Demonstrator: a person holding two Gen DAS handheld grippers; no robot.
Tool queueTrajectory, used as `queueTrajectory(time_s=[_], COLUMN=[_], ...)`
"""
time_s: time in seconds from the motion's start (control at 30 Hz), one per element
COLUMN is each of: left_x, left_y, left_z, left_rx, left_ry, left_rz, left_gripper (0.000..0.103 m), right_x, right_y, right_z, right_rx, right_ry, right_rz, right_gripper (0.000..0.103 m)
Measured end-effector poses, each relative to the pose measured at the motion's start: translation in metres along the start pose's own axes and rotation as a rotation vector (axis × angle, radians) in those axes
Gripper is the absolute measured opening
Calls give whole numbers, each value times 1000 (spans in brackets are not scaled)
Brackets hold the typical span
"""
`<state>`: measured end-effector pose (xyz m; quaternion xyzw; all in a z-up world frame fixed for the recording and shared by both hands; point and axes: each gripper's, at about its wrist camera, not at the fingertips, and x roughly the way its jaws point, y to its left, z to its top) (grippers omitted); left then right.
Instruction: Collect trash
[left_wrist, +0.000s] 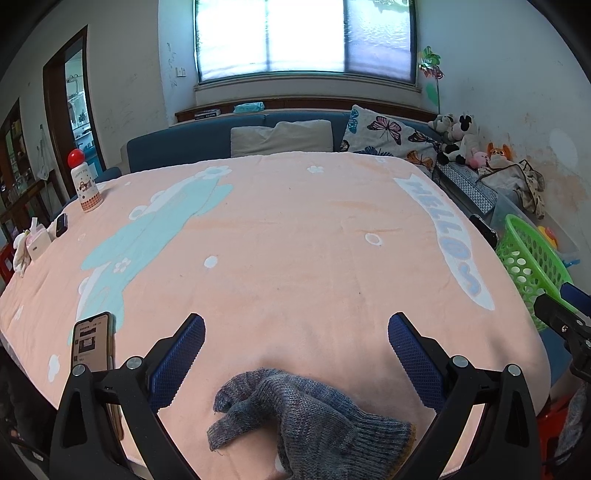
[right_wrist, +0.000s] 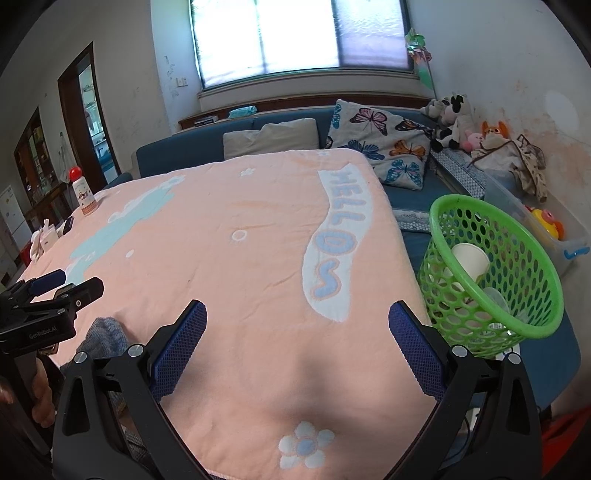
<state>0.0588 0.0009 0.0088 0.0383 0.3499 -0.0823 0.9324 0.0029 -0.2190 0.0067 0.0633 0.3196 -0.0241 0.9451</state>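
Observation:
A grey-blue knitted glove (left_wrist: 295, 413) lies on the near edge of the pink blanket (left_wrist: 295, 240), just below and between the spread fingers of my left gripper (left_wrist: 295, 325), which stands open and empty. My right gripper (right_wrist: 297, 314) is open too, with only blanket between its fingers. To its right a green perforated basket (right_wrist: 517, 325) stands beside the table with a white paper cup (right_wrist: 471, 260) and other cups inside. The glove (right_wrist: 105, 336) and the left gripper (right_wrist: 55, 291) show at the left edge of the right wrist view.
A phone (left_wrist: 92, 343) lies at the near left. A red-capped bottle (left_wrist: 85, 181), a small dark device (left_wrist: 61, 224) and a tissue box (left_wrist: 37, 243) stand at the far left edge. A blue sofa (left_wrist: 177, 146) with pillows, plush toys (left_wrist: 458, 138) and a clear bin (right_wrist: 546, 225) lie beyond.

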Motion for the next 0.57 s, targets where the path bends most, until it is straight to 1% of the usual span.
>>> queueTrajectory(time_s=[0.2, 0.57], left_x=[0, 4], left_y=[-1, 2], left_z=[0, 1], left_rx=[3, -9], left_ry=[-10, 11], left_rz=[14, 12], left_gripper=[96, 96], right_x=[3, 7], right_y=[-1, -1], right_z=[1, 1], right_rx=[-1, -10], right_ry=[3, 7], right_rz=[2, 9], right_gripper=[98, 98])
